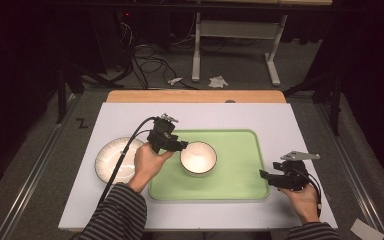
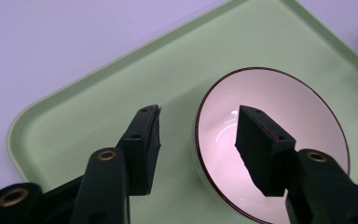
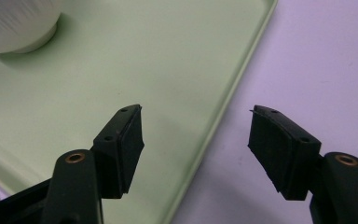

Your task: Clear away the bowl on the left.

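A dark room with cables on the floor surrounds a pale table [image 1: 130, 210] bearing a green tray [image 1: 240, 175]. A white bowl [image 1: 198, 158] stands upright on the tray's left part; a plate [image 1: 111, 159] lies beside the tray. The left gripper [image 2: 198, 135] hangs over the bowl's rim, jaws apart astride it and gripping nothing: the bowl appears just set down. The likely next move is to lift clear. The right gripper [image 3: 196, 140] rests open and empty over the tray's right edge.

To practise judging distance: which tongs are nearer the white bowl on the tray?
Left. The left tongs are open beside the bowl, straddling its rim; the right tongs wait open at the tray's right edge.
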Tool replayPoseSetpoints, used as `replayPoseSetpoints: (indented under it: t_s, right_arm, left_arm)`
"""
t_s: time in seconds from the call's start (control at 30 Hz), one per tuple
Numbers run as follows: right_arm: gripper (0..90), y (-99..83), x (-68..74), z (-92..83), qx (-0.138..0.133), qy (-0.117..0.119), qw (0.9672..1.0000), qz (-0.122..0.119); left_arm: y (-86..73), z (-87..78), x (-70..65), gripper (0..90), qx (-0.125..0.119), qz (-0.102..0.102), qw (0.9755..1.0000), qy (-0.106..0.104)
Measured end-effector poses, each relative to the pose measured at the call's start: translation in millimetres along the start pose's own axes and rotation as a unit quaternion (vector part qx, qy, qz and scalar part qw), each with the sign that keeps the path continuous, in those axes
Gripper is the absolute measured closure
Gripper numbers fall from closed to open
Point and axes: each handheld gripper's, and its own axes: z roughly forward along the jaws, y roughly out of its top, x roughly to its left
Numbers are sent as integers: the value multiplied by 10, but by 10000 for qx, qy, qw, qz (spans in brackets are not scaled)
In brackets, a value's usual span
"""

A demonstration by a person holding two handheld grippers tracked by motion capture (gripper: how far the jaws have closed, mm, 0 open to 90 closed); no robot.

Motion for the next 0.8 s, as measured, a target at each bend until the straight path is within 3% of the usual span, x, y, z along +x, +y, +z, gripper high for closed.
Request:
replayPoseSetpoints:
  t_s: [0.63, 0.67, 0.8]
  right_arm:
    - [362, 14, -10, 25, 40, 32, 10000, 16]
    - [362, 15, -13, 28, 42, 22, 10000, 28]
    - [363, 11, -4, 23, 58, 21, 10000, -8]
  left_arm:
    - [5, -214, -38, 486, -13, 159, 9998, -153]
    - [-12, -243, -36, 489, -186, 207, 9994, -189]
    - [-43, -291, -11, 488, -290, 231, 9991, -208]
